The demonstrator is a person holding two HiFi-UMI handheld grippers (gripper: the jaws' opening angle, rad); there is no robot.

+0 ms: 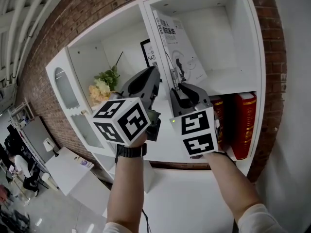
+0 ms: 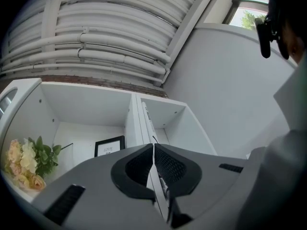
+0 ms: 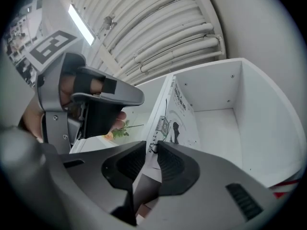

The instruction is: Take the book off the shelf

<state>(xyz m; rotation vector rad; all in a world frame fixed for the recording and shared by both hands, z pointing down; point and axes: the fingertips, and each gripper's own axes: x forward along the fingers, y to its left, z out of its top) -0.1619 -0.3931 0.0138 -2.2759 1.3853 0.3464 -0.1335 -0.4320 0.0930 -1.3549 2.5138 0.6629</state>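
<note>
Neighbouring book (image 1: 179, 42) — flowers (image 1: 103, 87), picture frame (image 1: 148, 55)

The thin white book (image 1: 179, 43), dark print and a small figure on its cover, leans tilted at twelve o'clock in the white shelf's (image 1: 251, 42) upper right compartment.

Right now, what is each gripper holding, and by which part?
Right gripper pinches the white paperback book by its bottom edge. Left gripper is shut, apparently empty.
</note>
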